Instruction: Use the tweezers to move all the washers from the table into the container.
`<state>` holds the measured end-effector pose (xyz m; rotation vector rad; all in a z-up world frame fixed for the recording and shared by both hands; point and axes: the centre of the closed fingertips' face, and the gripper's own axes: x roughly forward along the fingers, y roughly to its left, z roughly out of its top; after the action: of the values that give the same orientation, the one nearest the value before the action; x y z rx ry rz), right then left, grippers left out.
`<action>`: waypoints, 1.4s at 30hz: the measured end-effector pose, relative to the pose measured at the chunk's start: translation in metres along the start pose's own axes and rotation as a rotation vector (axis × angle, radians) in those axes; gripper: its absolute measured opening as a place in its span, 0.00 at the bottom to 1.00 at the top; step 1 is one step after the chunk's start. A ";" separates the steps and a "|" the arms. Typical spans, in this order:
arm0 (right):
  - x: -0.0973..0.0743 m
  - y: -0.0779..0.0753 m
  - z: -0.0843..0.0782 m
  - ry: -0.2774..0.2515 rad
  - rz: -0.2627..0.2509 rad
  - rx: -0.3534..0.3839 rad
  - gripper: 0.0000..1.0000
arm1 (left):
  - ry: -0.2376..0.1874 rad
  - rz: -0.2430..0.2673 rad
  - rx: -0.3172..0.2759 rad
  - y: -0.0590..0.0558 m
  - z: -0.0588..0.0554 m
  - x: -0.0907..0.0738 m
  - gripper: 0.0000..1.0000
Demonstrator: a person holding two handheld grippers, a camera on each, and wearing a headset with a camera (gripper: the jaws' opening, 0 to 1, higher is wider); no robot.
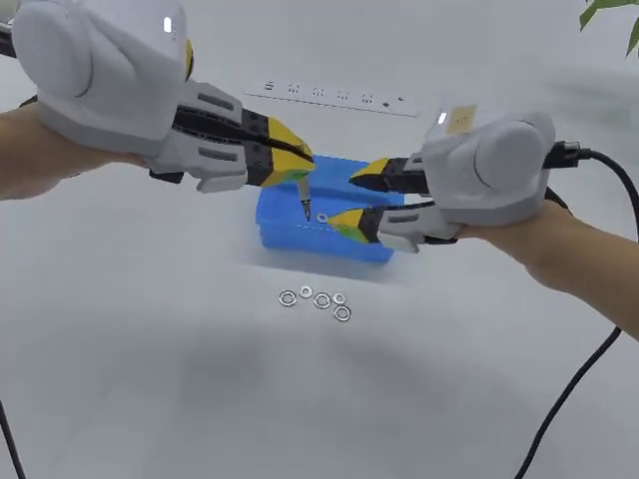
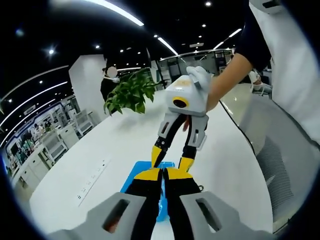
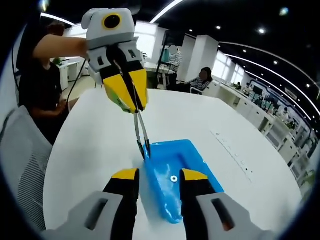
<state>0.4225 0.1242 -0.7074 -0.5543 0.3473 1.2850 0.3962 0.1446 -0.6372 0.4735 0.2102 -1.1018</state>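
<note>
My left gripper [image 1: 298, 166] is shut on a pair of metal tweezers [image 1: 305, 197]. Their tips hang over the near left part of the blue container [image 1: 283, 228]. One washer [image 1: 321, 218] lies inside the container, just right of the tips. Whether the tips hold anything I cannot tell. Several washers [image 1: 321, 300] lie in a small cluster on the white table in front of the container. My right gripper [image 1: 355, 198] is open over the container's right side, with nothing between its jaws. In the right gripper view the tweezers [image 3: 140, 131] reach the container [image 3: 187, 152] near its rim, and the washer [image 3: 173, 178] shows inside.
A white power strip [image 1: 334, 97] lies at the back of the table. A black cable [image 1: 574, 384] trails from my right gripper toward the front right. A green plant [image 1: 611, 14] stands at the far right corner. People sit in the office beyond the table.
</note>
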 end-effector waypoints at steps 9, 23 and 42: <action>-0.028 0.024 -0.013 -0.078 -0.059 0.228 0.40 | 0.014 0.014 0.015 -0.027 -0.007 -0.016 0.06; -0.047 0.065 -0.052 -0.009 -0.023 0.105 0.60 | 0.027 -0.032 -0.019 -0.060 -0.029 0.000 0.06; -0.049 0.101 -0.080 0.070 0.052 0.159 0.93 | 0.052 -0.027 -0.079 -0.069 -0.053 0.010 0.06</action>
<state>0.3172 0.0573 -0.7662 -0.4587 0.5201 1.2769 0.3423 0.1358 -0.7063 0.4302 0.3055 -1.1038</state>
